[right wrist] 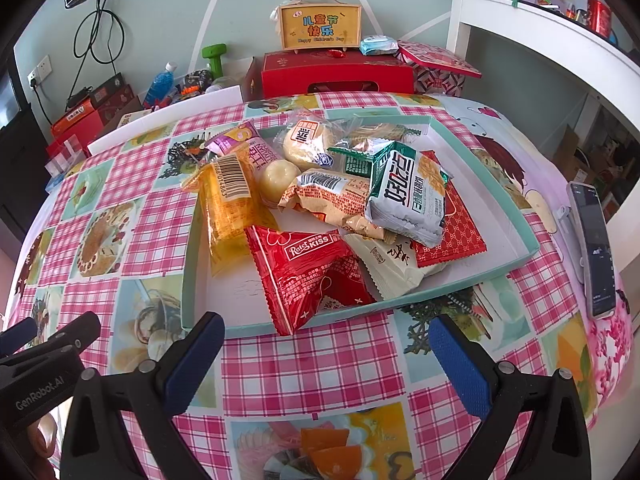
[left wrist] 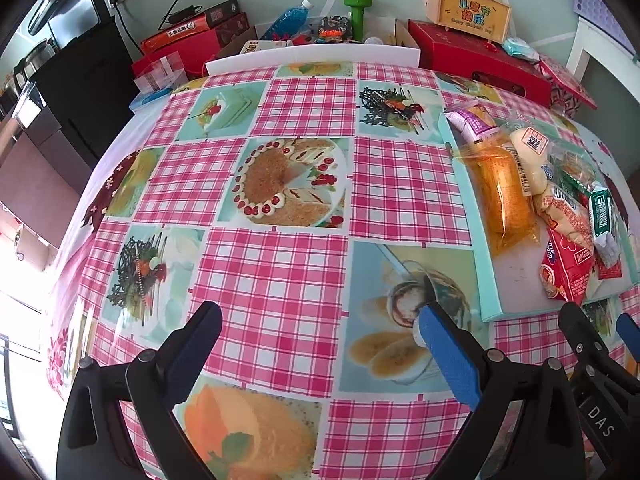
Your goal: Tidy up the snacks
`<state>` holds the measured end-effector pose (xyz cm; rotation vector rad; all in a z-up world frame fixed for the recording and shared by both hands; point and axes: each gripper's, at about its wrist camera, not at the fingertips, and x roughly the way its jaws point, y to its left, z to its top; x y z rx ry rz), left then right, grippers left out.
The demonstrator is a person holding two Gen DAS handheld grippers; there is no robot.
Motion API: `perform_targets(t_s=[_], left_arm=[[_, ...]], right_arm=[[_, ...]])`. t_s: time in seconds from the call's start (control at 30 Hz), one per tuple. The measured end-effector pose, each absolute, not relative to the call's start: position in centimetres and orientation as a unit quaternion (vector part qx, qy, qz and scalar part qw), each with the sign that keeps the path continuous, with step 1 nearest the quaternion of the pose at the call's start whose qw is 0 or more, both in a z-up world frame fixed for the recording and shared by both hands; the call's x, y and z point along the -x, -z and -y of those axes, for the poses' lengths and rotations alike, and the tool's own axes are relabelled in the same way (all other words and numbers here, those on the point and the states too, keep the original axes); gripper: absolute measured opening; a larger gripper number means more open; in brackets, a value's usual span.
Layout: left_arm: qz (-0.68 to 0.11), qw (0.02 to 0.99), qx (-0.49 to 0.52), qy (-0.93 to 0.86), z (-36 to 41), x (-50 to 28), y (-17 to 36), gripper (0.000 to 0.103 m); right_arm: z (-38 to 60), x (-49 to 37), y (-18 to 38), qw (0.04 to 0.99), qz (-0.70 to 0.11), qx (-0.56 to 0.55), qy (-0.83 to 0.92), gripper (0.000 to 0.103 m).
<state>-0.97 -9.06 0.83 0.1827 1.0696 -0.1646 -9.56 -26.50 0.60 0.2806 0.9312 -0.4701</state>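
Note:
A shallow teal-rimmed tray (right wrist: 516,216) holds a heap of several wrapped snacks: a red Kiss packet (right wrist: 308,276), an orange cake pack (right wrist: 228,208), a green-and-white biscuit pack (right wrist: 408,196) and a round bun (right wrist: 308,142). My right gripper (right wrist: 326,330) is open with nothing between its fingers, just in front of the tray's near rim. In the left wrist view the tray (left wrist: 490,276) lies at the right, with the orange cake pack (left wrist: 500,196) in it. My left gripper (left wrist: 318,316) is open over bare tablecloth, left of the tray.
A pink checked tablecloth (left wrist: 272,272) covers the table. Red gift boxes (right wrist: 340,70), a yellow handled box (right wrist: 320,26), a blue bottle (right wrist: 158,80) and a green dumbbell (right wrist: 214,58) crowd the far edge. A phone (right wrist: 596,248) lies right of the tray. A white shelf (right wrist: 540,32) stands at right.

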Motion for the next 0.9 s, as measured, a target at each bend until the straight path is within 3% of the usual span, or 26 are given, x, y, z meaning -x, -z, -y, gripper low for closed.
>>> perform_targets(t_s=[0.9], left_arm=[[-0.527,0.842,-0.094,0.063,8.91,0.70,-0.02,0.099]], right_arm=[[26.66,9.60,-0.62,0.858,-0.444,-0.133,0.222,0.103]])
